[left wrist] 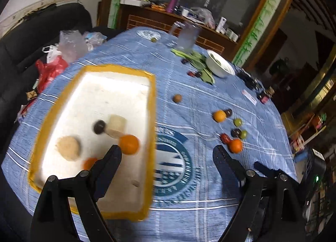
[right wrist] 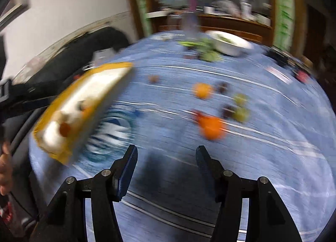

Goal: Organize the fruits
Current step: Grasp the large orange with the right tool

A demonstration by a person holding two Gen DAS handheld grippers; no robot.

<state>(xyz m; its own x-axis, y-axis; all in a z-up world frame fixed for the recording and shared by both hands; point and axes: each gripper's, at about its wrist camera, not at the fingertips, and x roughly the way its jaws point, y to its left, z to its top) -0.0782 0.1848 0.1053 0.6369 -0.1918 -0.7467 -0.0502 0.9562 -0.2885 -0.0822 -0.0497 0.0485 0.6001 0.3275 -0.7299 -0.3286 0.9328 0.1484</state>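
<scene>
In my left wrist view, my left gripper (left wrist: 167, 152) hangs with its fingers spread wide and nothing between them. The foam tray (left wrist: 154, 116) lies at about ten o'clock, already carrying an orange (left wrist: 129, 144) just off my left fingertip, a dark fruit (left wrist: 99, 126) and some pale pieces. The loose fruit sits on the blue tabletop (left wrist: 189, 99) at one to two o'clock; the nearest is an orange (left wrist: 235, 146) just beyond my right fingertip. In my right wrist view, badly smeared, my right gripper (right wrist: 167, 154) is also open and empty, though less wide. The same loose orange (right wrist: 212, 127) lies close ahead at about one o'clock, with the rest of the cluster behind it, and the tray (right wrist: 69, 93) is off at ten o'clock. Being round, the orange sets no grip axis. I judge my right hand squarer to it, my left nearer the tray.
</scene>
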